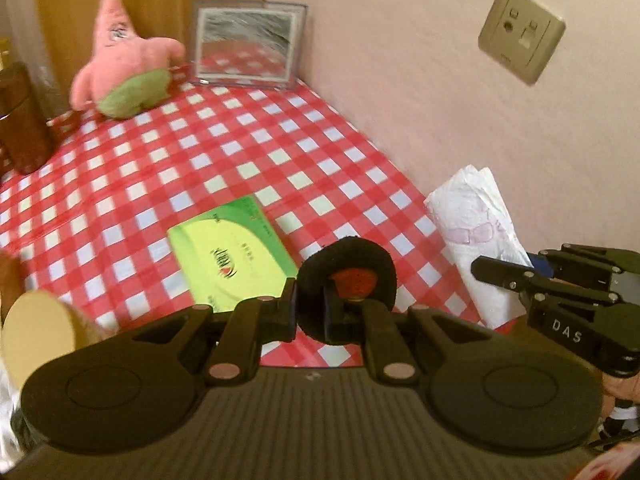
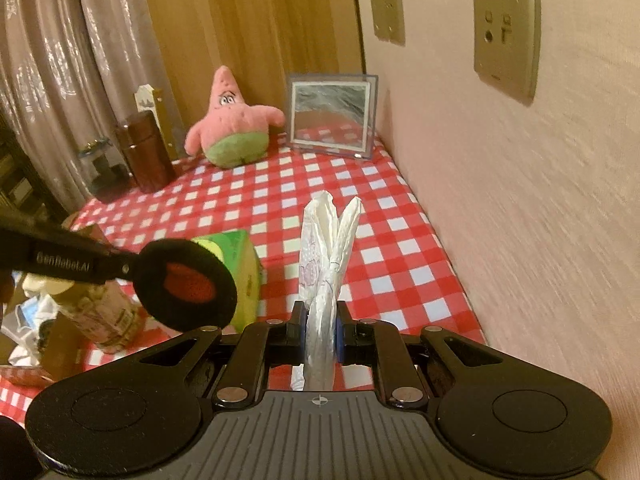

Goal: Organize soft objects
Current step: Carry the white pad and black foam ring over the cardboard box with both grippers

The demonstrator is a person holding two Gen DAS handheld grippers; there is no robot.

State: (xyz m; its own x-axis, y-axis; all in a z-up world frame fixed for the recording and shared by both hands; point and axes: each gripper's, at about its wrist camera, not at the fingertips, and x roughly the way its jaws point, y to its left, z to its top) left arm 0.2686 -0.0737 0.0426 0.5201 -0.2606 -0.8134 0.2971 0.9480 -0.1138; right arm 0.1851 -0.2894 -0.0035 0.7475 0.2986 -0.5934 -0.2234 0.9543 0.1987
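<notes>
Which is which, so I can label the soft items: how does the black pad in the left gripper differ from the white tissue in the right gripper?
The pad is round and black with a red centre; the tissue is long, white and faintly printed. The pad keeps a flat disc shape; the tissue is folded and splays into two flaps at its top. The left gripper pinches the pad by its edge; the right gripper clamps the tissue partway up. Both are held above the checked tablecloth.

— What is your left gripper (image 1: 310,300) holding?
— Your jaws pinch a round black pad with a red centre (image 1: 347,276); under it the green packet (image 1: 234,256) lies flat on the checked cloth (image 1: 240,152).
— And to your right?
— Your right gripper (image 1: 520,276) grips white tissue (image 1: 476,232); the pink star plush (image 1: 126,60) sits far back.
</notes>
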